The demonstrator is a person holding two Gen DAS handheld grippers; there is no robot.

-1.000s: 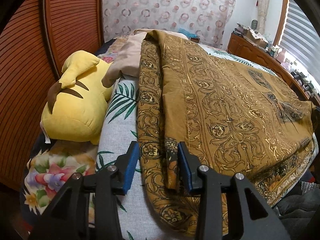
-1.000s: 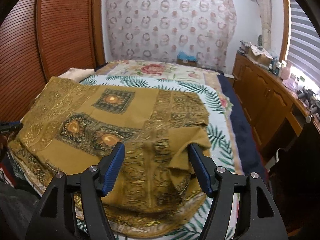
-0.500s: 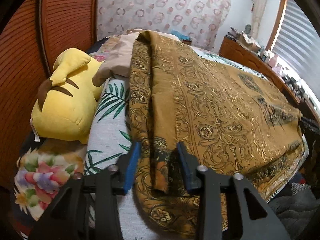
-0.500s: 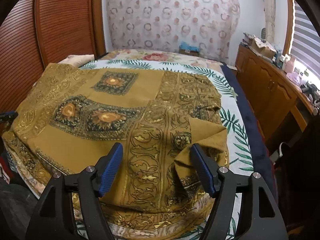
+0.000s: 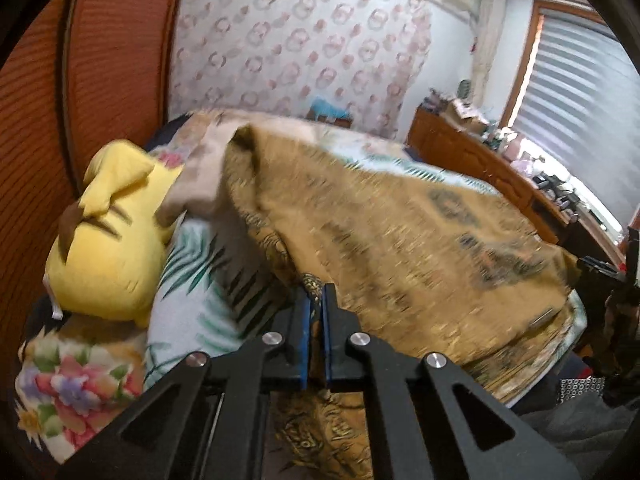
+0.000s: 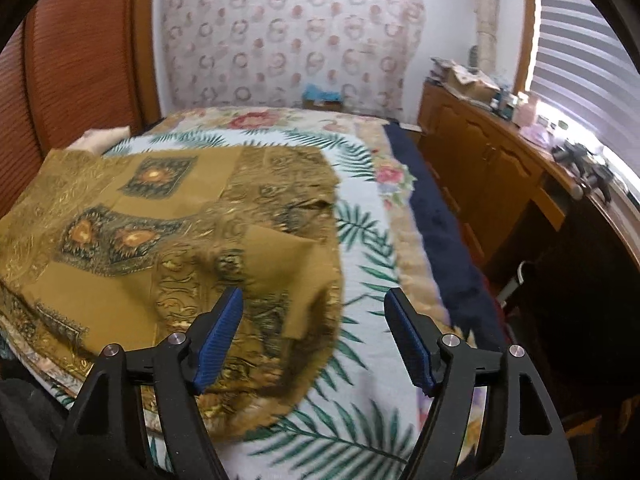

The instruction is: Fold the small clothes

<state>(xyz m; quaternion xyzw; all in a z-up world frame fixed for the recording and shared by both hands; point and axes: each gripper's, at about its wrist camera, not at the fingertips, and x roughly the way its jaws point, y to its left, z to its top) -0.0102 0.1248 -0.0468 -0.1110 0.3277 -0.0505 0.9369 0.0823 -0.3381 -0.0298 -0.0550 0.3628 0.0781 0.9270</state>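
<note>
A mustard-gold cloth (image 5: 400, 240) with ornate gold and dark print lies spread over the bed. My left gripper (image 5: 316, 300) is shut on the cloth's near left edge and holds it raised off the sheet. In the right wrist view the same cloth (image 6: 160, 248) fills the left half, its near right corner folded over on itself. My right gripper (image 6: 315, 294) hovers over that corner with its jaws wide and still opening. The cloth's edge lies below the gap, and neither pad touches it.
A yellow plush toy (image 5: 108, 240) and a floral cushion (image 5: 76, 380) lie left of the cloth. The bed's leaf-print sheet (image 6: 360, 400) shows to the right. A wooden cabinet (image 6: 480, 168) with clutter on top lines the right wall. Slatted wooden doors (image 5: 100, 60) stand at the left.
My left gripper has closed on the cloth's edge and lifted it. My right gripper has shifted right toward the folded corner, with its jaws a little wider.
</note>
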